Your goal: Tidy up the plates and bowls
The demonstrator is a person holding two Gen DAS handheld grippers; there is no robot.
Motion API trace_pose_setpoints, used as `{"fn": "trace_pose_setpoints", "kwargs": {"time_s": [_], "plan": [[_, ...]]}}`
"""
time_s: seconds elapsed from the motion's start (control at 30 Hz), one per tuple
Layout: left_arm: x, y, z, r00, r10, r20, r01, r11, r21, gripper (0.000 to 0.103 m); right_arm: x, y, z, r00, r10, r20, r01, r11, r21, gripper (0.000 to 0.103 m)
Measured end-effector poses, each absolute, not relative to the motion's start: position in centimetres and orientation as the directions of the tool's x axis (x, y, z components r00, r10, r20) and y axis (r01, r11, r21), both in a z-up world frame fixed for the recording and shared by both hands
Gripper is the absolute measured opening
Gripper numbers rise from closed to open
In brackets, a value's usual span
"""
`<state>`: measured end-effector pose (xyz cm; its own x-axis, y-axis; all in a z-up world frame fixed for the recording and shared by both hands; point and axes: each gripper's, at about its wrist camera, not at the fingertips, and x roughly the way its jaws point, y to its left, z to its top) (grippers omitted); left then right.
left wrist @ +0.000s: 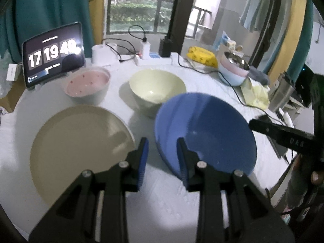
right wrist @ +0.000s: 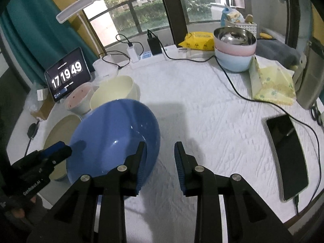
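A blue bowl [left wrist: 204, 129] [right wrist: 113, 133] sits on the white cloth, right of a beige plate [left wrist: 81, 141] [right wrist: 60, 129]. My left gripper [left wrist: 162, 151] is open over the bowl's left rim: one finger inside the bowl, the other outside, and the pads do not press on the rim. My right gripper [right wrist: 160, 151] is open in the same way over the bowl's right rim. Behind stand a pale green bowl [left wrist: 158, 89] [right wrist: 113, 93] and a bowl with a pink inside [left wrist: 87, 83] [right wrist: 79, 97].
A stack of pastel bowls topped by a steel one [right wrist: 235, 46] stands at the back right. A tablet showing a clock [left wrist: 52, 54] leans at the back left. A black phone [right wrist: 287, 156], its cable and a yellow cloth [right wrist: 273, 87] lie on the right side.
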<state>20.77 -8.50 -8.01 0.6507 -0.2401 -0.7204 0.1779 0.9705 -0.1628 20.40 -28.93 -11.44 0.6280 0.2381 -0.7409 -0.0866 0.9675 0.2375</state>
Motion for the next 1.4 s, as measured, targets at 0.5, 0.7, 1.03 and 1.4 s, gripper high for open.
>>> {"fn": "trace_pose_setpoints", "kwargs": {"time_s": [0.5, 0.7, 1.03, 1.4], "plan": [[23.9, -7.8, -6.7, 0.676, -0.220, -0.703, 0.141, 0.975, -0.170, 0.034, 23.8, -27.3, -9.7, 0.631, 0.251, -0.734, -0.146, 0.968, 0.206, 0.030], [25.4, -7.5, -6.2, 0.687, -0.225, -0.691, 0.133, 0.974, -0.185, 0.047, 25.4, -26.5, -9.3, 0.628, 0.256, -0.735, -0.169, 0.967, 0.193, 0.030], [28.1, -7.0, -6.2, 0.685, -0.212, -0.697, 0.113, 0.976, -0.185, 0.047, 28.3, -25.2, -9.3, 0.606, 0.272, -0.748, -0.202, 0.962, 0.185, 0.030], [31.3, -6.6, -7.4, 0.664, -0.201, -0.721, 0.095, 0.978, -0.186, 0.047, 32.1, -23.8, -10.2, 0.568, 0.273, -0.776, -0.223, 0.959, 0.174, 0.030]]}}
